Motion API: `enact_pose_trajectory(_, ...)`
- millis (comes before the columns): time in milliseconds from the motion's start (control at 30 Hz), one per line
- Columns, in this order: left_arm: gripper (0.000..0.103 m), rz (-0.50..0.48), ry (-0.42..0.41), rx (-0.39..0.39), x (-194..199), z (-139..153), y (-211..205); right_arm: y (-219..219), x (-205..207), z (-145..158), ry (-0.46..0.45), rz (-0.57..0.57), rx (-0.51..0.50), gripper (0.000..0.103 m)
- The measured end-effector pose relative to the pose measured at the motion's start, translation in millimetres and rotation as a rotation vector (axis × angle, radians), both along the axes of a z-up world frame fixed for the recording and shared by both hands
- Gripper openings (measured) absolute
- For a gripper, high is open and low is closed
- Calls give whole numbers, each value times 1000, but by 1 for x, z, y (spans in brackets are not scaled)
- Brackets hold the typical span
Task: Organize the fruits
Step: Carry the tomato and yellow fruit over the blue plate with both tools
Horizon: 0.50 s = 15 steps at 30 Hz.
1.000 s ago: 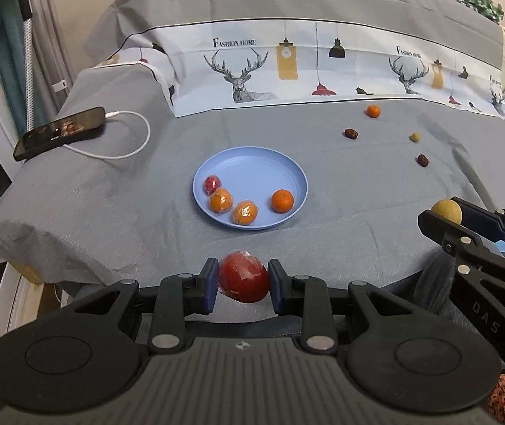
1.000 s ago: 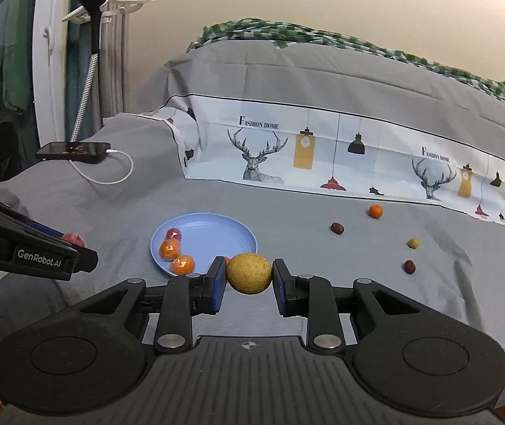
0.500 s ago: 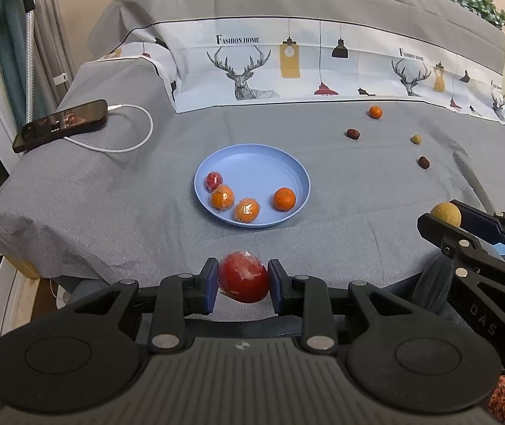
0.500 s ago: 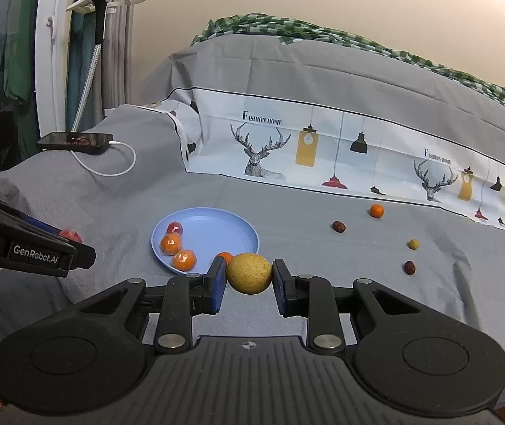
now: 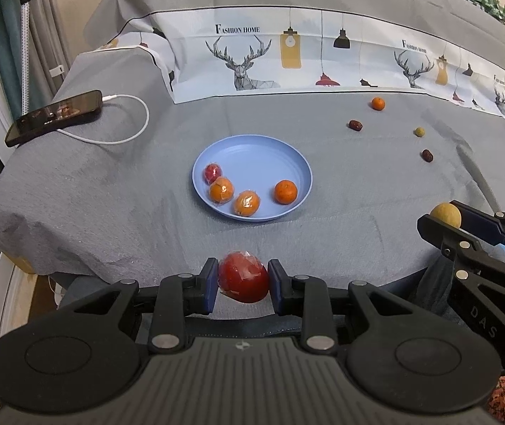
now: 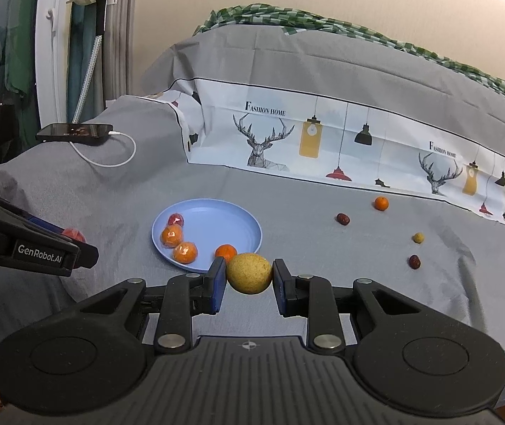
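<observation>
The left gripper [image 5: 242, 282] tilts steeply down over the near edge of the grey bedcover [image 5: 111, 191], its blue pads clamped on a wrapped red fruit [image 5: 243, 281] that sits squarely between the fingertips, slightly egg-shaped with its longer axis running across from pad to pad. Ahead of it, further in on the cover, lies the blue plate [image 5: 256, 152] carrying a small red fruit [image 5: 213, 173] at its left edge and three oranges beside it. To the right, the right gripper [image 6: 249, 278] slopes down more gently, level with the plate's near rim, closed on a round yellow-brown fruit [image 6: 249, 272] pinched between its pads; being round, this one shows no clear long axis. Further right, a loose orange [image 6: 381, 203], two dark dates and a small yellowish fruit lie scattered on the cover, well apart from both grippers
</observation>
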<state>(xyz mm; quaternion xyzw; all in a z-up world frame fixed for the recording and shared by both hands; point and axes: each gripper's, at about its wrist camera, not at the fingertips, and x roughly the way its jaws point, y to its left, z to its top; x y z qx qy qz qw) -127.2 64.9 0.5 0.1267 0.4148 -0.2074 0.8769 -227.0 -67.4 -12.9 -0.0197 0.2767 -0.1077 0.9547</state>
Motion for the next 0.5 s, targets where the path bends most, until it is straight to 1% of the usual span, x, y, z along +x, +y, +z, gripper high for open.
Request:
enact_pose_trajectory(267,33,17,13,-5,18,-3,1,-4,15,-4,12,5,4,29)
enact_pose_trajectory(500,33,47,25,-20,60,-5,-4,-9,45,-16,48,25,17,29)
